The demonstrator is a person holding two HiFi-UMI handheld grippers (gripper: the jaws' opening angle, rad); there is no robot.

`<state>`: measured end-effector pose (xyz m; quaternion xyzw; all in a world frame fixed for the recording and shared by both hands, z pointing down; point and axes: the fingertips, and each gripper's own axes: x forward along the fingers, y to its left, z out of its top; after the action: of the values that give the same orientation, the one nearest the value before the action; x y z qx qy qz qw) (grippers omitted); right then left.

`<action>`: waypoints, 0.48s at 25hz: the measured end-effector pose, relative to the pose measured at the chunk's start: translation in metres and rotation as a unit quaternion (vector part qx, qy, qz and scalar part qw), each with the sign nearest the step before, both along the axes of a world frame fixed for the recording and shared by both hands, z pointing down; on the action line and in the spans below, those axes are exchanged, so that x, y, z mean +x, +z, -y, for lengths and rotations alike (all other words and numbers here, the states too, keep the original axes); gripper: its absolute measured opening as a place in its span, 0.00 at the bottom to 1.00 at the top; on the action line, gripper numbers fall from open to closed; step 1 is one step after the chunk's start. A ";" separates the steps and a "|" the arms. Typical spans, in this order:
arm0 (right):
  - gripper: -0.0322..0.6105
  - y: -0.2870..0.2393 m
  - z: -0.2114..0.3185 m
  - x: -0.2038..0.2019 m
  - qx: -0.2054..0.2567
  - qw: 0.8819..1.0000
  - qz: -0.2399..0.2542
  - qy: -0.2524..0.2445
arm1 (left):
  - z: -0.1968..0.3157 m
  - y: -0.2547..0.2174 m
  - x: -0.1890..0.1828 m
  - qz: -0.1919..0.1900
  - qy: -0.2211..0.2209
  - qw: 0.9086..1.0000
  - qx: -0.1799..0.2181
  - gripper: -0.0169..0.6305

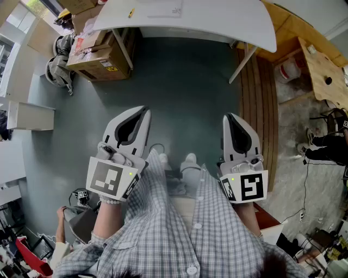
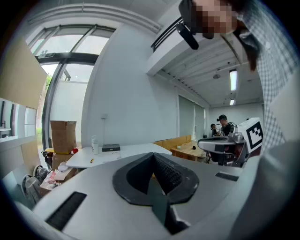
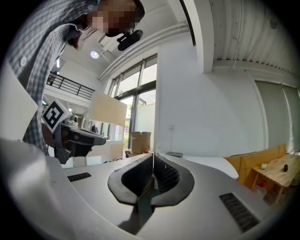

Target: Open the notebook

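Both tools are in the air in front of you, well short of the work surface.

- Left gripper (image 1: 144, 110): jaws pressed together, nothing between them.
- Right gripper (image 1: 228, 116): jaws pressed together, also empty.

Task object: no notebook can be picked out with certainty. The only candidate is a dark flat item (image 2: 111, 148) on the white table (image 1: 217, 21), well ahead of both tips and slightly left of the left gripper's line. It is too small to confirm. A yellow pen (image 1: 131, 12) lies on the same table.

Risks from here, as judgements:
- You may go for the wrong object, because the dark item is not identified. Confirm it once you are closer.
- Shut tips cannot pinch a cover. Arrive like this and you would push the book along the table instead of lifting a page edge.
- A bottle (image 2: 95, 145) stands just beside the dark item. A wide sweep from the left tool could topple it.

Containers:
- A cardboard box (image 1: 98, 54) sits under the table's left end, ahead and left of the left tool. It is open, with loose packaging on top.
- A second box (image 2: 63, 136) stands farther left with its flaps up. Its contents are not visible.
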<state>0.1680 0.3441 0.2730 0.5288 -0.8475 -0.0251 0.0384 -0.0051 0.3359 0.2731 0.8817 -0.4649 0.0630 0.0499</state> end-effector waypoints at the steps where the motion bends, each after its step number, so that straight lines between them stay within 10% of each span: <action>1: 0.09 -0.003 0.001 -0.009 0.004 1.000 0.003 -0.001 | -0.001 -0.002 -0.005 -0.002 0.006 1.000 0.001 0.04; 12: 0.09 -0.020 0.004 -0.056 0.025 1.000 -0.005 -0.011 | 0.000 -0.007 -0.023 -0.034 0.033 0.999 0.012 0.04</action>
<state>0.1118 0.3404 0.2531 0.5204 -0.8520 -0.0489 0.0294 -0.0280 0.3356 0.2662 0.8988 -0.4342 0.0288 0.0535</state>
